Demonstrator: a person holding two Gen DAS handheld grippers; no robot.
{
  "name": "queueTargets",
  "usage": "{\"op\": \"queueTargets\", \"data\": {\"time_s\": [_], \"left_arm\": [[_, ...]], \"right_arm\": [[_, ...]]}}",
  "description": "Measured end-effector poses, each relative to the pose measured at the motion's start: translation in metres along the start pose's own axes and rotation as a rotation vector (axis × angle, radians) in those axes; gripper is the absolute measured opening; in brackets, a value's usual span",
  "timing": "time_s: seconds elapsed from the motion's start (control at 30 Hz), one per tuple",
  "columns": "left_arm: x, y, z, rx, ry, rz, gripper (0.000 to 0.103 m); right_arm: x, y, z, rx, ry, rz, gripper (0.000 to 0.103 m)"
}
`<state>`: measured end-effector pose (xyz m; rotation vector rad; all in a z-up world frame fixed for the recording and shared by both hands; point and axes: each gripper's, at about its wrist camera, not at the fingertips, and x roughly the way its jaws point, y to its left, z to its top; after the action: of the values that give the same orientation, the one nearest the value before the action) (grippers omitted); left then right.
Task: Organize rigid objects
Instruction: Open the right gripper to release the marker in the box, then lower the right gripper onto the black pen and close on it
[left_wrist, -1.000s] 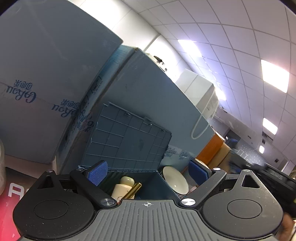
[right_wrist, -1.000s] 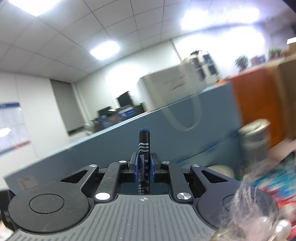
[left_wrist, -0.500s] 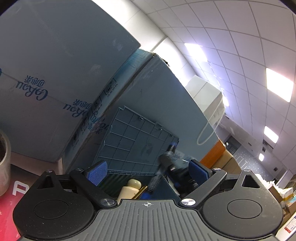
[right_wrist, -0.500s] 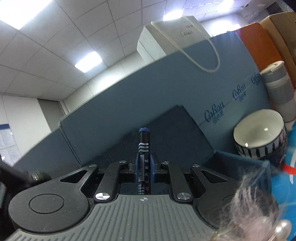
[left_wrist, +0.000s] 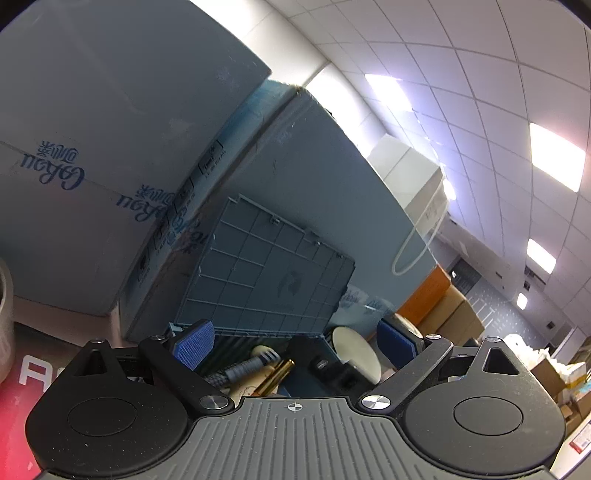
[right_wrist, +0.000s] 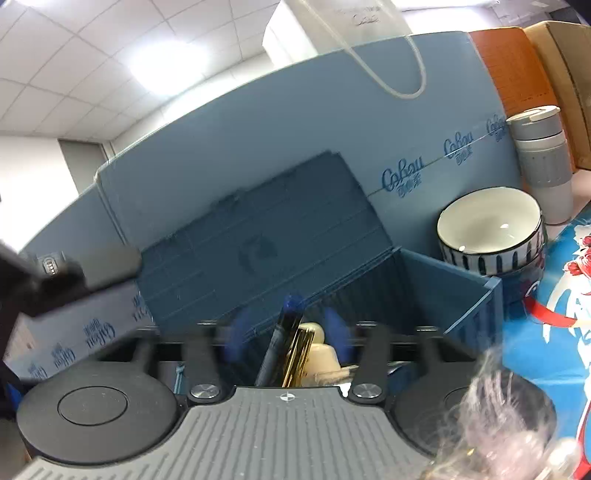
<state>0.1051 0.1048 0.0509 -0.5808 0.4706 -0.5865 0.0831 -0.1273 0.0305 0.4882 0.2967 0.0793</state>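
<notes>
A dark pen with a blue cap (right_wrist: 284, 325) leans loose between the pads of my right gripper (right_wrist: 286, 332). Its jaws are opening and the blurred pads stand clear of the pen. Below it is the open blue storage box (right_wrist: 461, 295), its ribbed lid (right_wrist: 258, 240) tipped back. Inside lie a gold tube (right_wrist: 299, 354) and a cream bottle (right_wrist: 321, 350). In the left wrist view the pen (left_wrist: 240, 369) slants into the box beside the gold tube (left_wrist: 277, 374). My left gripper (left_wrist: 295, 341) is open in front of the box with nothing between its fingers.
A white bowl with a striped outside (right_wrist: 491, 225) sits right of the box, a grey tumbler (right_wrist: 543, 162) behind it. Tall blue cartons (right_wrist: 295, 129) wall off the back. A printed mat (right_wrist: 572, 295) covers the table at right. A fluffy pearl ornament (right_wrist: 498, 424) hangs close to the right camera.
My right gripper came down over the box and its jaws parted. The pen, upright in a tight grip before, now tilts free into the box. The left gripper has hardly moved.
</notes>
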Motion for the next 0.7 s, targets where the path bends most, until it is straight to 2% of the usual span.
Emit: {"op": "queueTargets", "data": {"time_s": [0.2,0.37,0.43,0.5,0.6,0.7], "left_arm": [[0.007,-0.003,-0.004,0.012,0.023,-0.002,0.097],[0.004,-0.006,-0.004,0.019,0.004,-0.005,0.097],[0.003,-0.008,-0.005,0.028,-0.004,0.001,0.097],[0.003,-0.011,-0.005,0.042,-0.005,0.017,0.097],[0.009,-0.018,-0.008,0.079,0.012,0.047,0.098],[0.014,-0.029,-0.013,0.136,0.025,0.079,0.100]], "right_arm": [[-0.011,-0.007,0.007,-0.001,-0.003,-0.017,0.059],[-0.026,-0.018,0.009,-0.015,-0.016,-0.038,0.073],[-0.037,-0.026,0.012,-0.014,-0.032,-0.031,0.085],[-0.049,-0.035,0.019,-0.022,-0.056,-0.030,0.089],[-0.071,-0.057,0.033,-0.042,-0.091,-0.077,0.096],[-0.091,-0.087,0.048,-0.040,-0.110,-0.159,0.096]]}}
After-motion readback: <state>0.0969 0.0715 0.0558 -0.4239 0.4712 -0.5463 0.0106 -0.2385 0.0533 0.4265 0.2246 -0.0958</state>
